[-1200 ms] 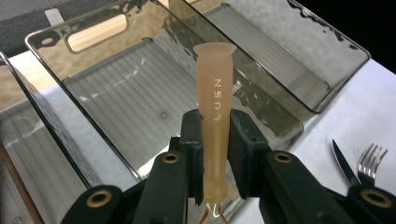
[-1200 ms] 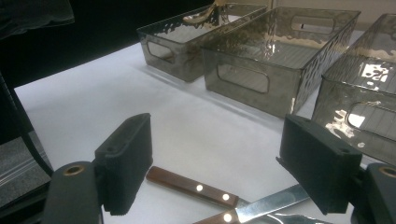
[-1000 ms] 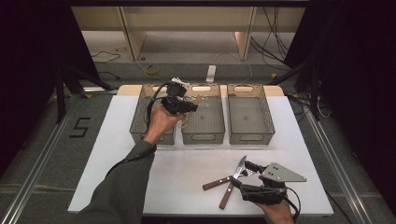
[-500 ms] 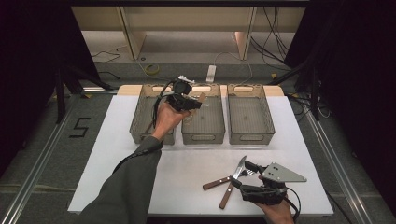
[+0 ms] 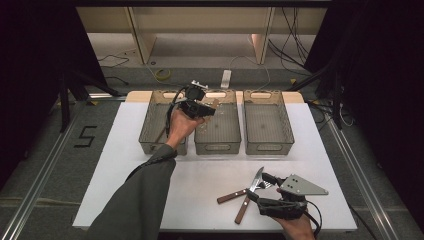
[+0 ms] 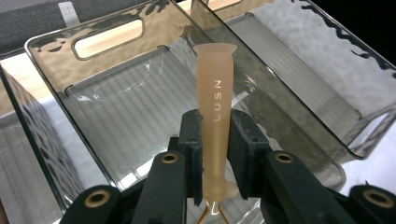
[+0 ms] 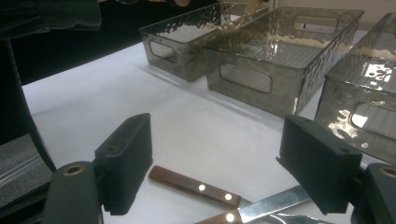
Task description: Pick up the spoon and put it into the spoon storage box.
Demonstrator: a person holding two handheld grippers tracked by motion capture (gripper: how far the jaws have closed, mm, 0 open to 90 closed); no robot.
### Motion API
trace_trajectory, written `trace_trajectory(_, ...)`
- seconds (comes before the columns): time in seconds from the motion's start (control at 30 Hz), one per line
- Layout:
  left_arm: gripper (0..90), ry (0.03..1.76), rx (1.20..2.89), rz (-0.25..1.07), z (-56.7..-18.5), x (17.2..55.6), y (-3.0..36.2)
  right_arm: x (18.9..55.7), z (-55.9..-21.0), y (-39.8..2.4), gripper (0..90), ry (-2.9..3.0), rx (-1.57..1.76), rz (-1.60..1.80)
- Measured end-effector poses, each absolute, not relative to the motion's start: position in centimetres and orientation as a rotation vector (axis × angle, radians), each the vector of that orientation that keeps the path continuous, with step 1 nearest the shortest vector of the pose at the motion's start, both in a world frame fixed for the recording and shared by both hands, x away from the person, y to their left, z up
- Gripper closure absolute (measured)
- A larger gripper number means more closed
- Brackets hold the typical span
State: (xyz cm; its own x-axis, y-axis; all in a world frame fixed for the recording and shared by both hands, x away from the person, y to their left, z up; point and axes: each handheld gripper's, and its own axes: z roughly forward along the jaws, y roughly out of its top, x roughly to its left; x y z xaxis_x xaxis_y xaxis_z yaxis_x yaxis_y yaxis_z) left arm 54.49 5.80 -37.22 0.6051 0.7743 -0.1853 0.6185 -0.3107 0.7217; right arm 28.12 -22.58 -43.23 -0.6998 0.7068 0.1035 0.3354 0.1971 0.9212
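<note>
On the white table (image 5: 125, 165), three clear bins stand in a row at the far edge. The left bin (image 5: 155, 125) and the middle bin (image 5: 220, 132) nearly touch, and the right bin (image 5: 267, 127) sits just apart. The left gripper (image 5: 202, 107) hangs over the shared rim of the first two — its jaws are clamped on a pale orange handle (image 6: 215, 102) that stands upright above the middle bin's bare ribbed floor. The utensil's working end is hidden below the jaws. White table lies open in front of the bins. Near the front edge the right gripper (image 5: 265, 187) rests with jaws spread wide and empty above two wooden-handled knives (image 7: 205, 189). Since a second ago, the left gripper has drifted slightly right and lower — the right one has kept its place.
</note>
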Motion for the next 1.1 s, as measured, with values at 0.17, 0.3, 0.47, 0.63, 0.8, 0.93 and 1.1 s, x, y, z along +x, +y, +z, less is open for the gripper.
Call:
trace_trajectory(0.17, 75.0, 1.122, 2.005, 0.242, -37.5, 54.7, 5.7, 28.1, -43.2, -22.6, 26.0, 2.134, 0.98, 1.505)
trace_trajectory(0.3, 62.7, 1.166, 1.991, 0.24, -37.6, 54.9, 5.6, 28.1, -43.2, -22.6, 26.0, 2.132, 0.98, 1.506)
trace_trajectory(0.47, 32.9, 1.179, 1.983, 0.231, -37.0, 54.6, 5.9, 28.1, -43.2, -22.6, 26.0, 2.131, 0.982, 1.505)
trace_trajectory(0.63, 23.5, 1.125, 1.941, 0.191, -35.8, 53.2, 6.4, 28.1, -43.2, -22.6, 26.1, 2.136, 0.983, 1.497)
trace_trajectory(0.8, 19.3, 1.037, 1.937, 0.19, -34.9, 50.7, 6.9, 28.2, -43.4, -22.5, 26.2, 2.149, 1.003, 1.472)
trace_trajectory(0.93, 17.2, 0.975, 1.968, 0.188, -34.9, 48.1, 7.8, 28.3, -43.4, -22.4, 26.6, 2.158, 1.013, 1.452)
trace_trajectory(1.1, 17.2, 0.949, 1.946, 0.183, -35.7, 44.9, 9.9, 28.6, -43.7, -22.1, 27.4, 2.182, 1.038, 1.43)
